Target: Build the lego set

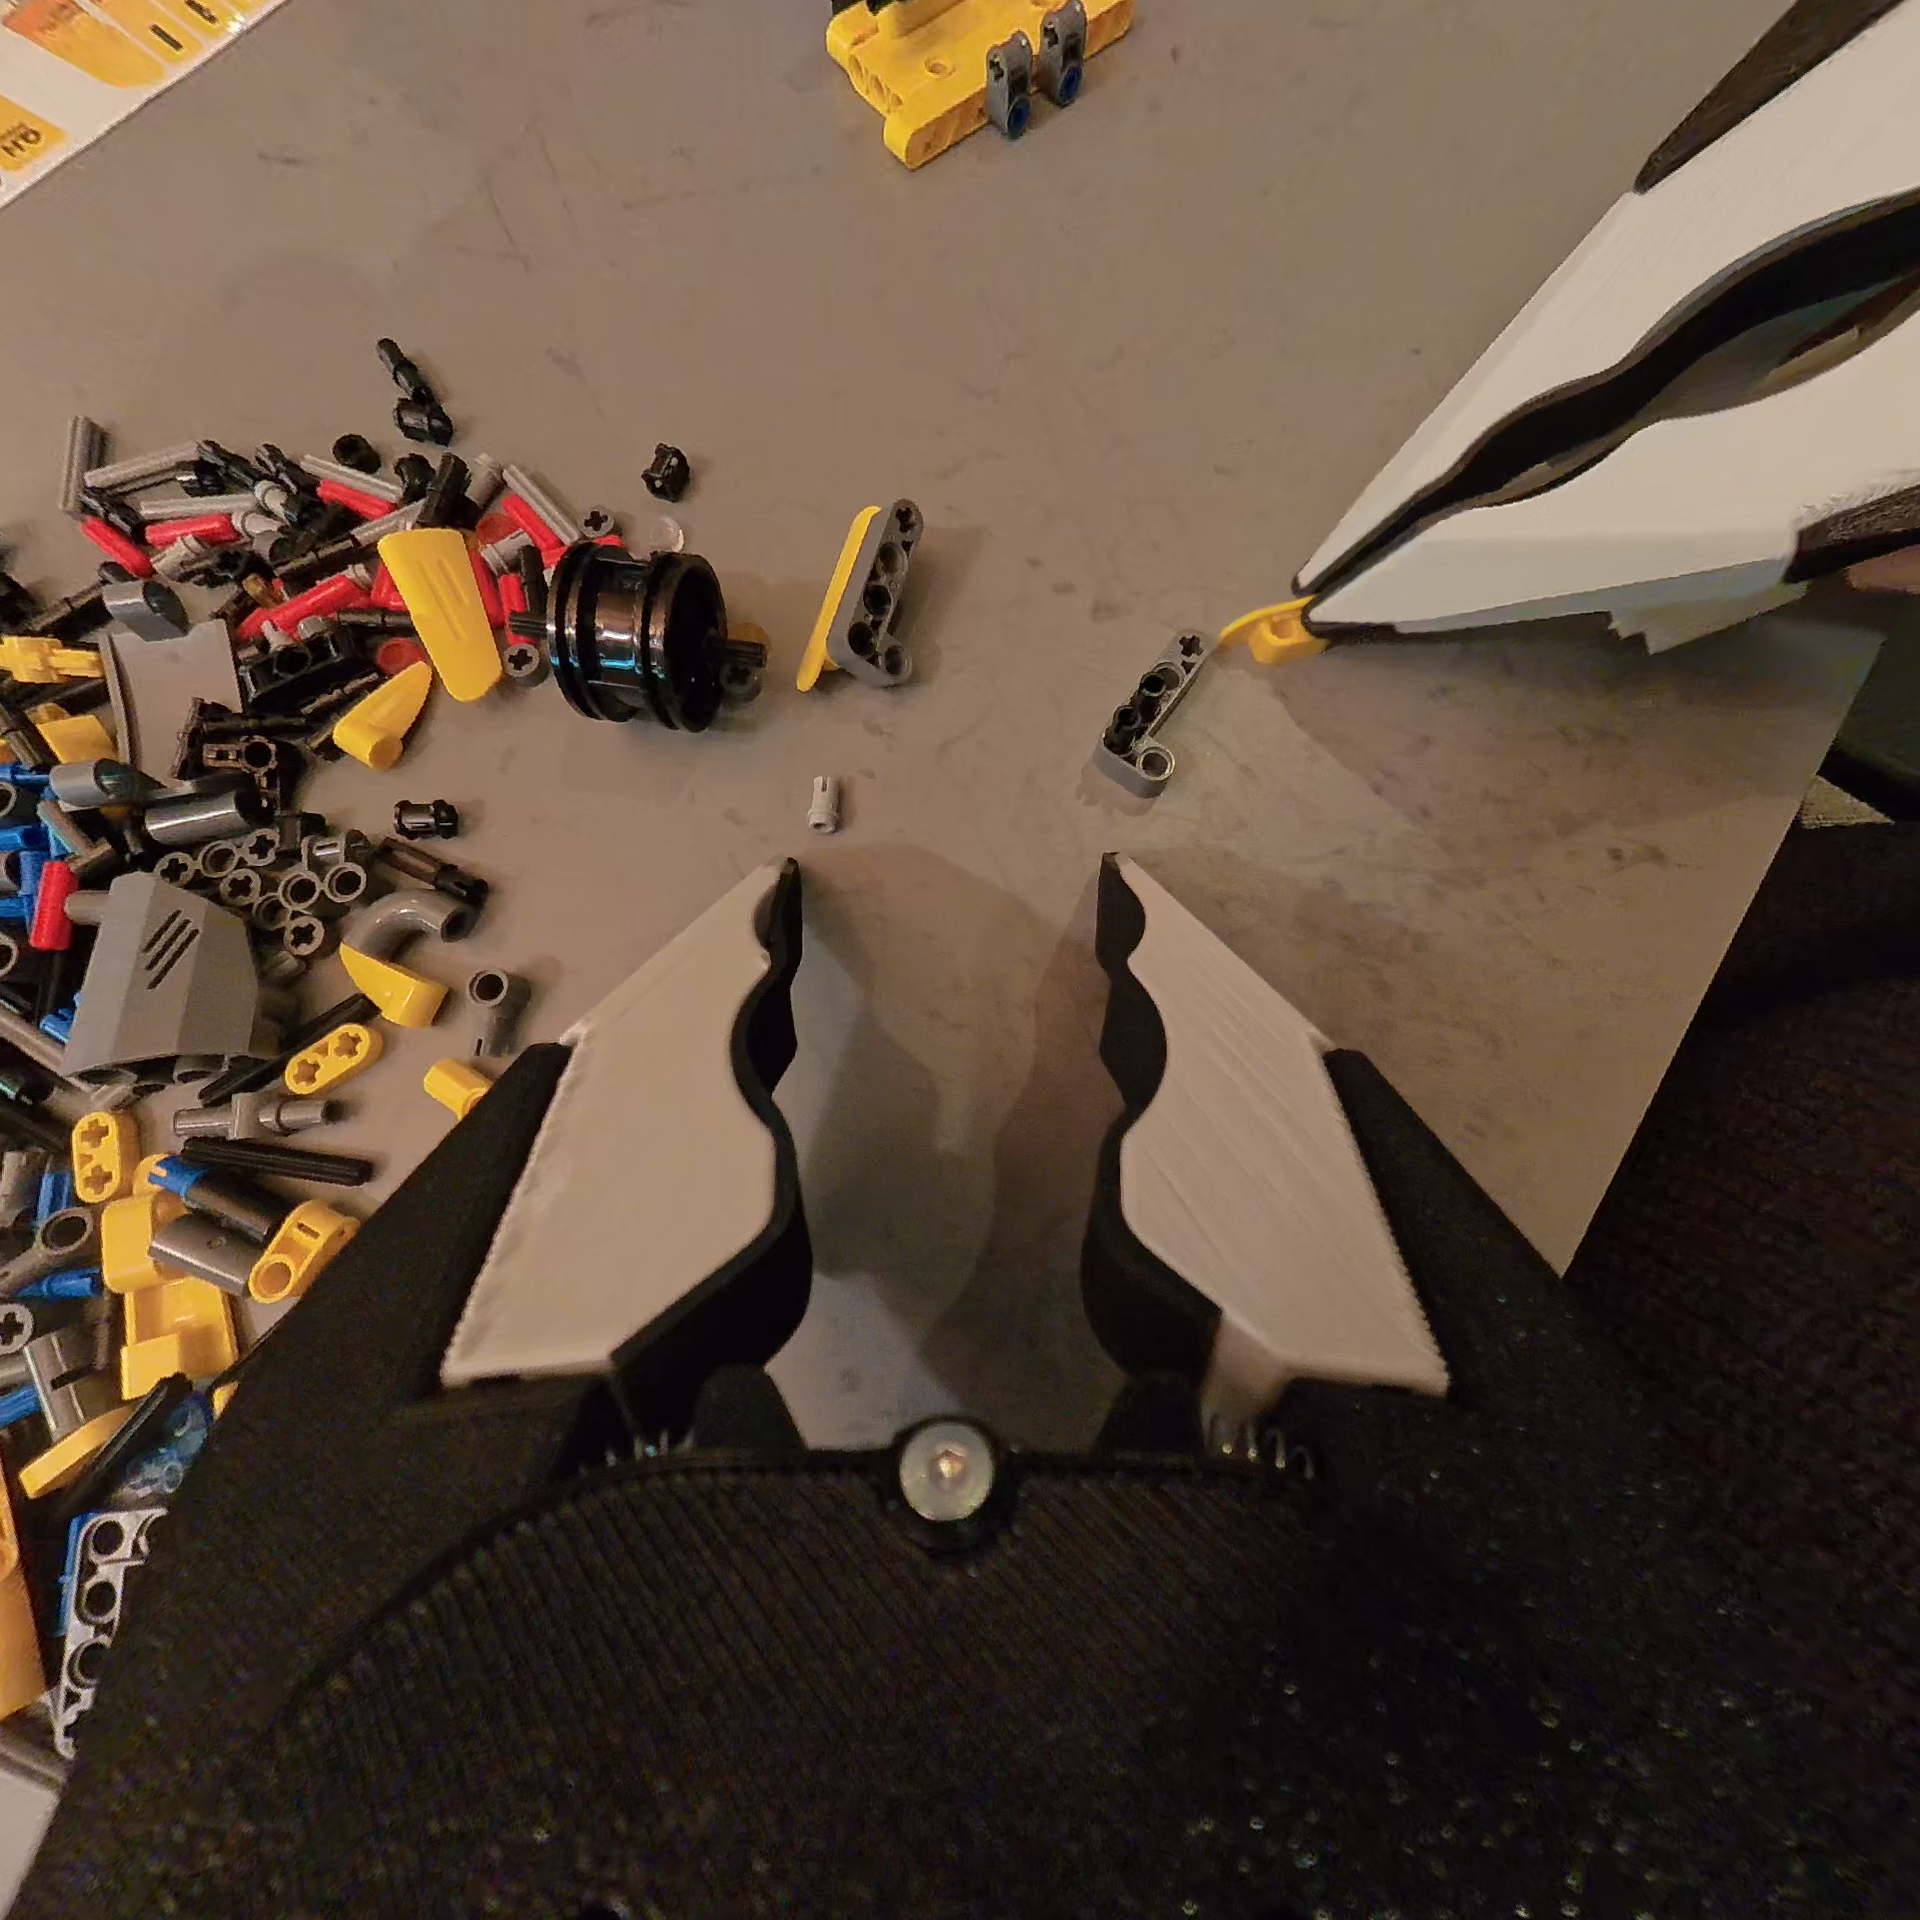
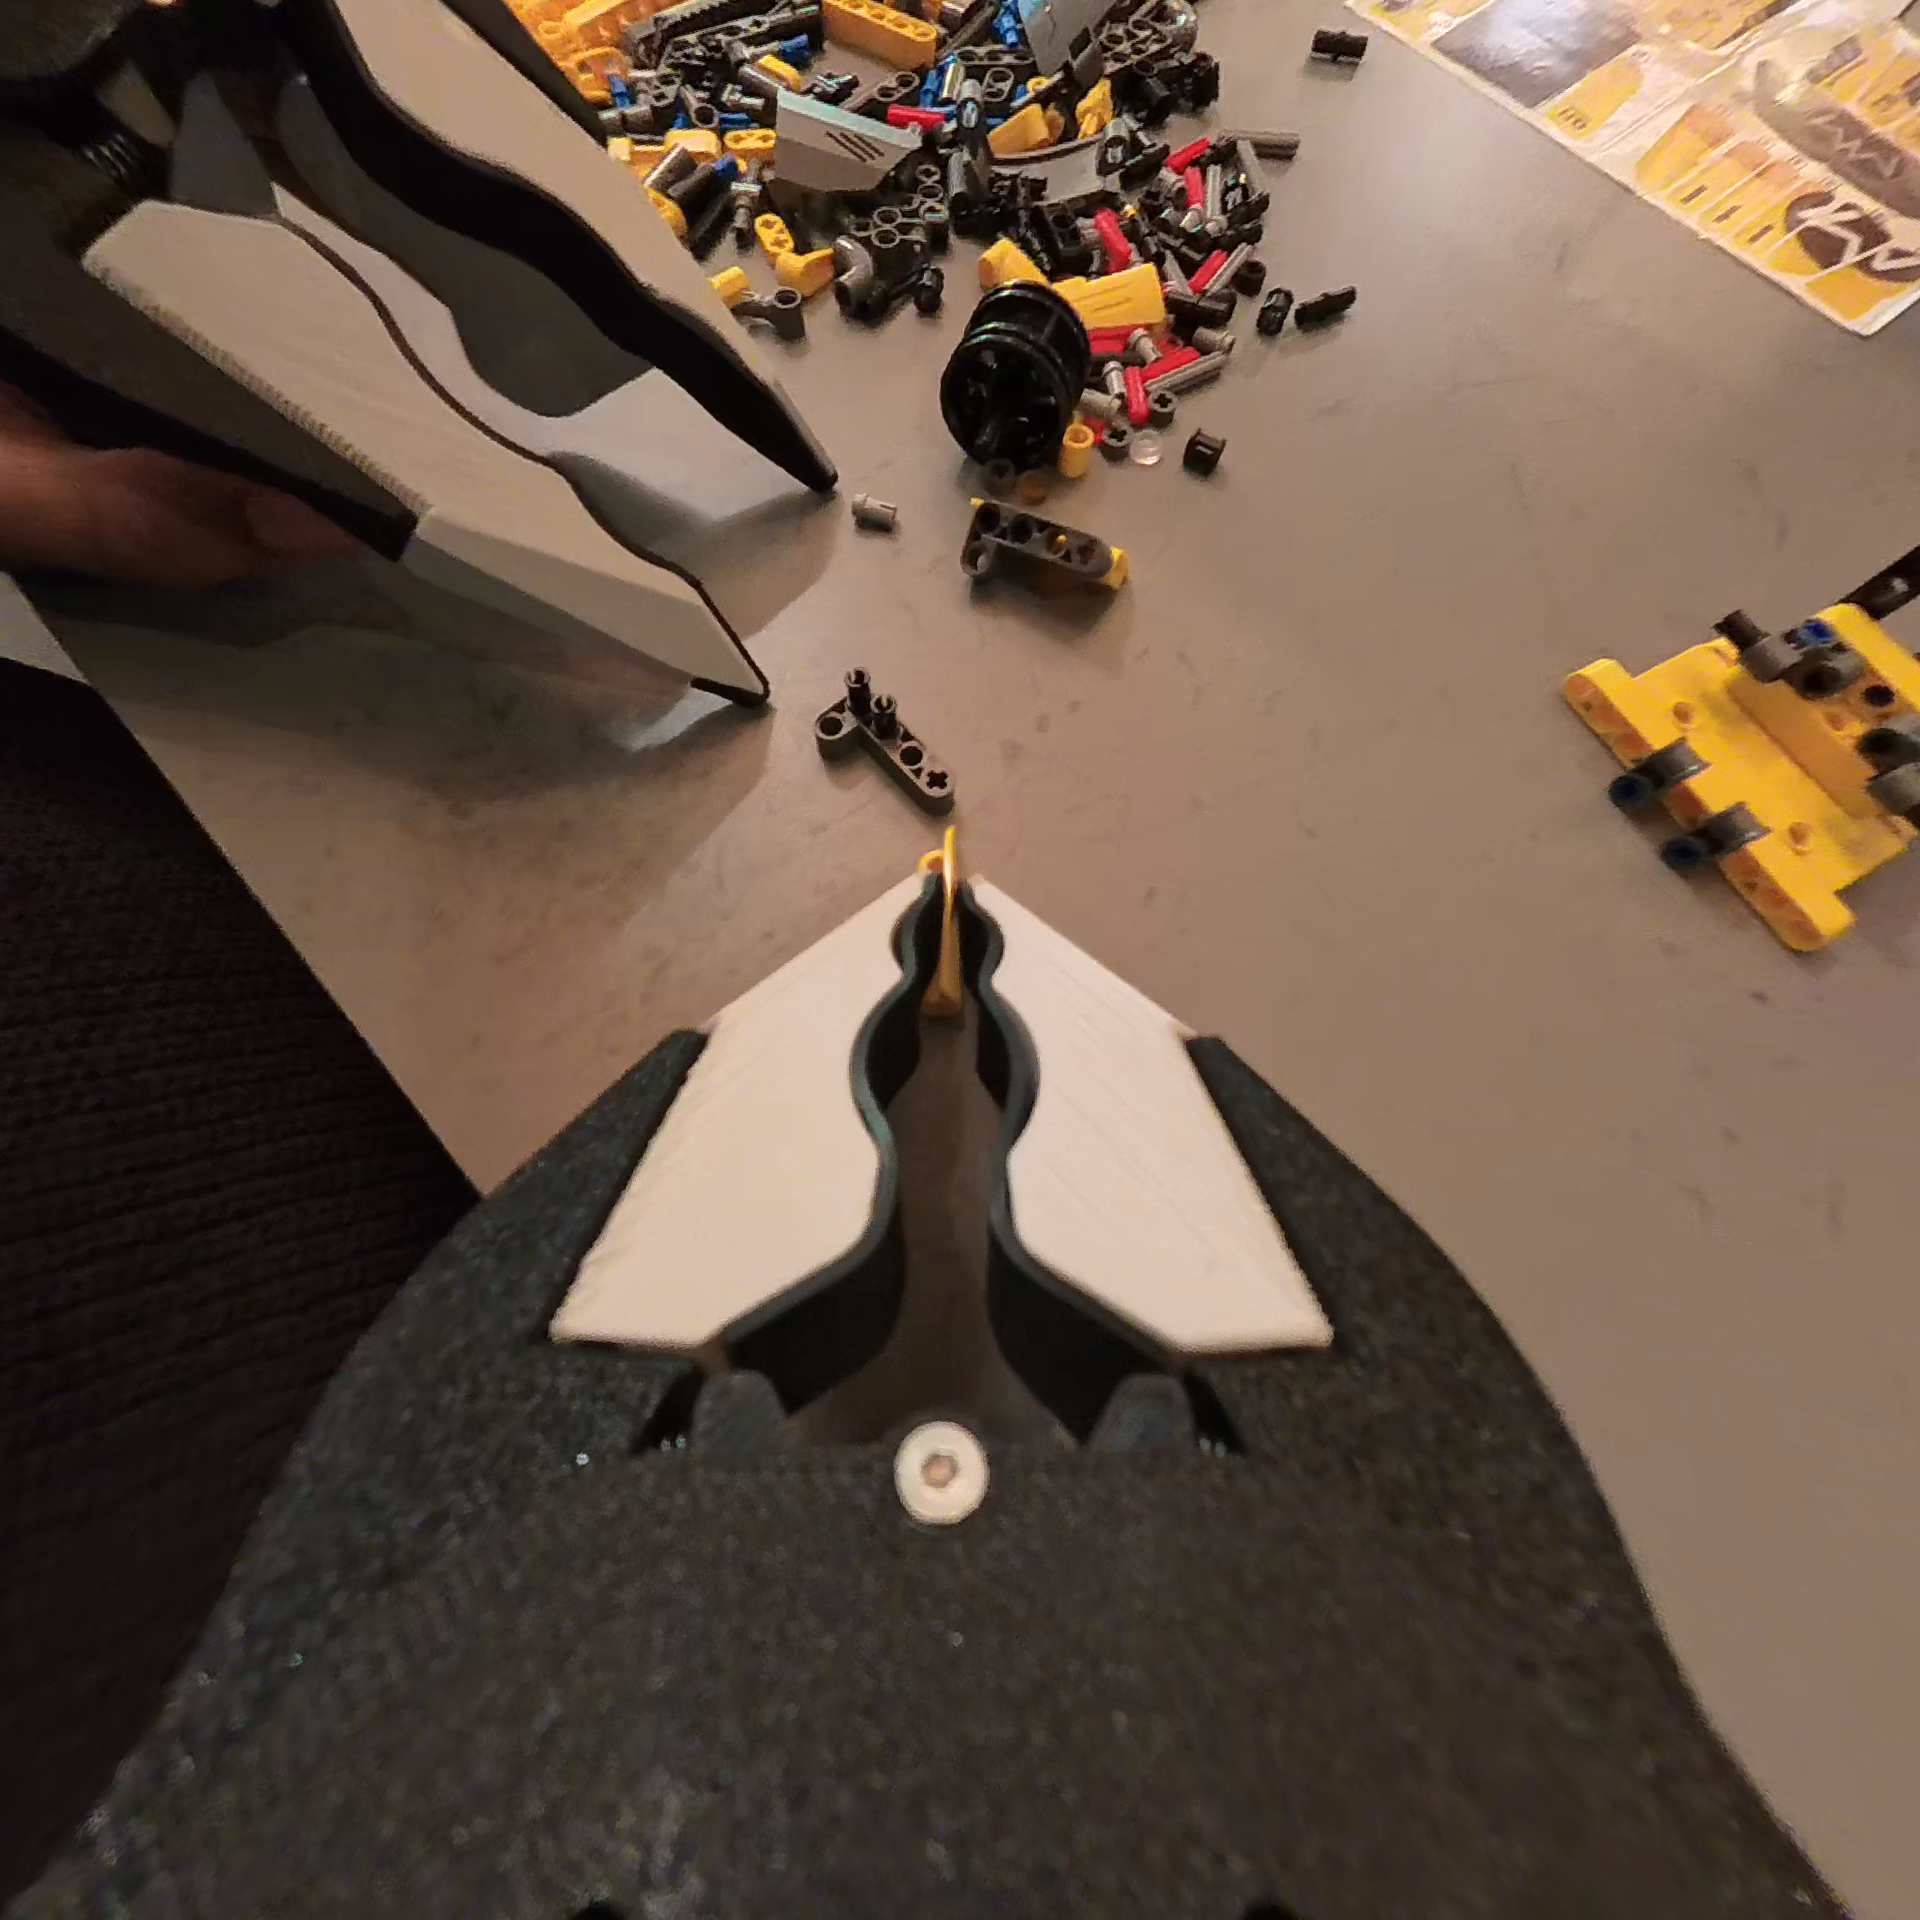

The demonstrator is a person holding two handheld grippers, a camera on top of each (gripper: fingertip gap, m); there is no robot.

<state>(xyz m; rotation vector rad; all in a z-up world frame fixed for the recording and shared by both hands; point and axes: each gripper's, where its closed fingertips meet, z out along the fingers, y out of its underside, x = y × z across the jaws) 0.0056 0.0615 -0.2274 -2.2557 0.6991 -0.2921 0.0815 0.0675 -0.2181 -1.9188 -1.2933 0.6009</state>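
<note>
My left gripper [image 1: 948, 862] is open and empty, low over the grey table [image 1: 1039, 312], with a small light-grey pin [image 1: 824, 805] just ahead of its left fingertip. My right gripper [image 2: 948, 883] is shut on a thin yellow curved piece [image 2: 948, 935], which also shows in the left wrist view [image 1: 1270, 632]. A dark grey L-shaped beam with black pins [image 2: 883, 740] lies just ahead of the right gripper and to the front right of the left one [image 1: 1143, 722]. The left gripper [image 2: 800, 587] also shows open in the right wrist view.
A big pile of loose building pieces [image 1: 208, 831] lies on the left, with a black wheel hub [image 1: 649, 644] and a grey beam with a yellow panel [image 1: 868, 597] beside it. A yellow assembly [image 2: 1766, 769] stands farther off. Printed sheets [image 2: 1714, 135] lie at the table's far side. The table edge [image 1: 1683, 1039] is at right.
</note>
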